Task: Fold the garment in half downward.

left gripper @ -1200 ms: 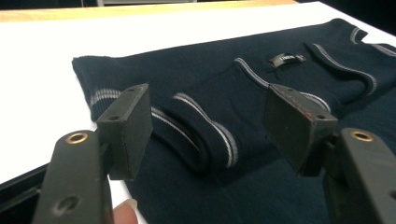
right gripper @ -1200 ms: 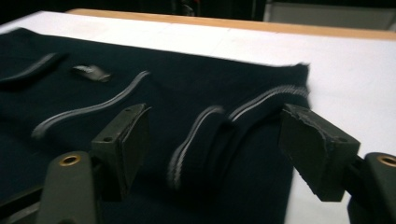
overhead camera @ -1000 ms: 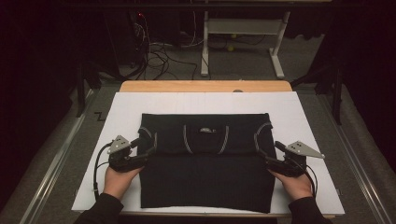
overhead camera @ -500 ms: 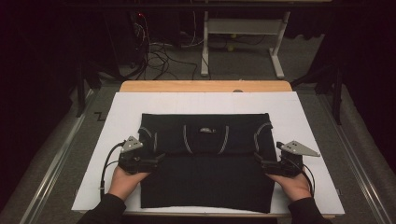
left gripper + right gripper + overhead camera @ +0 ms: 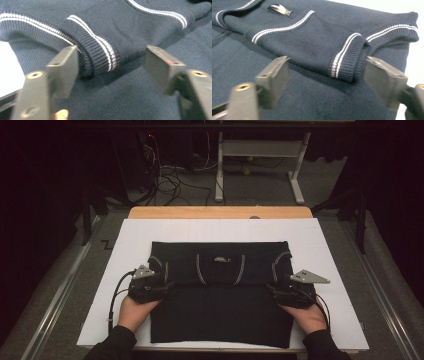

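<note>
A dark navy knitted sweater (image 5: 220, 295) with white stripes lies flat on the white sheet (image 5: 325, 250), its sleeves folded in across the front. My left gripper (image 5: 167, 285) rests open at the sweater's left edge, its jaws standing either side of a striped ribbed cuff (image 5: 100, 53). At the sweater's right edge my right gripper (image 5: 272, 290) is open too, with the other folded cuff (image 5: 345, 61) between its jaws. Neither grips the cloth. A small label (image 5: 280, 10) shows at the neck.
The white sheet covers a wooden table (image 5: 220, 212) whose far edge shows beyond it. Metal rails (image 5: 55, 295) run along both sides. Cables (image 5: 165, 175) and a white table frame (image 5: 260, 150) stand on the floor behind.
Both grippers have slid inward from the sides onto the sweater's edges, and each now straddles a folded cuff.
</note>
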Motion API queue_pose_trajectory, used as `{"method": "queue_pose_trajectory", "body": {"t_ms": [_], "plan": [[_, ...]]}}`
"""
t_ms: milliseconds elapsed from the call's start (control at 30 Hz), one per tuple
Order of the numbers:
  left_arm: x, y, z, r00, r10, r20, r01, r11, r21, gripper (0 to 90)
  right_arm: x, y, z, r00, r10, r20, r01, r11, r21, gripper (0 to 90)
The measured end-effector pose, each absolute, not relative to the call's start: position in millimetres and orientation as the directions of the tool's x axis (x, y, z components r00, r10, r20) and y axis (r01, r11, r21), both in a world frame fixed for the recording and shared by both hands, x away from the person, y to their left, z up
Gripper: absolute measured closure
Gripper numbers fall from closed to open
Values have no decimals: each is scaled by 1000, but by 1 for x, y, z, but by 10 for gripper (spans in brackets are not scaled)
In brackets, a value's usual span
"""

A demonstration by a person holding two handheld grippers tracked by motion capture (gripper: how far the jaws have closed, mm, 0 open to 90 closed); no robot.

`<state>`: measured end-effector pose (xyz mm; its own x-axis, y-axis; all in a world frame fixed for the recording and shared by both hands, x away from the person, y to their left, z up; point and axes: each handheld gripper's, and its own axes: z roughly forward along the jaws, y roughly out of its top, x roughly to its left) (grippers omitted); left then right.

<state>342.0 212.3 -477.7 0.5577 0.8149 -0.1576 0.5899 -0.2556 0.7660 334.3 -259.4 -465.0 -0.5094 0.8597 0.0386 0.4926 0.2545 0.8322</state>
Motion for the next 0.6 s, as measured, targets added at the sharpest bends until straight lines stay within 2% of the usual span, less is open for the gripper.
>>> {"method": "queue_pose_trajectory", "body": {"t_ms": [167, 267, 600], "plan": [[347, 213, -479, 533, 824, -191, 608, -216, 764, 366, 345, -262, -465, -476, 877, 58, 519, 227, 824, 364], [351, 215, -481, 513, 821, -249, 643, -176, 745, 435, 350, -262, -466, -467, 881, 82, 542, 211, 813, 394], [351, 213, -482, 515, 823, -239, 645, -188, 740, 606, 350, -260, -470, -458, 888, 43, 561, 251, 789, 594]]}}
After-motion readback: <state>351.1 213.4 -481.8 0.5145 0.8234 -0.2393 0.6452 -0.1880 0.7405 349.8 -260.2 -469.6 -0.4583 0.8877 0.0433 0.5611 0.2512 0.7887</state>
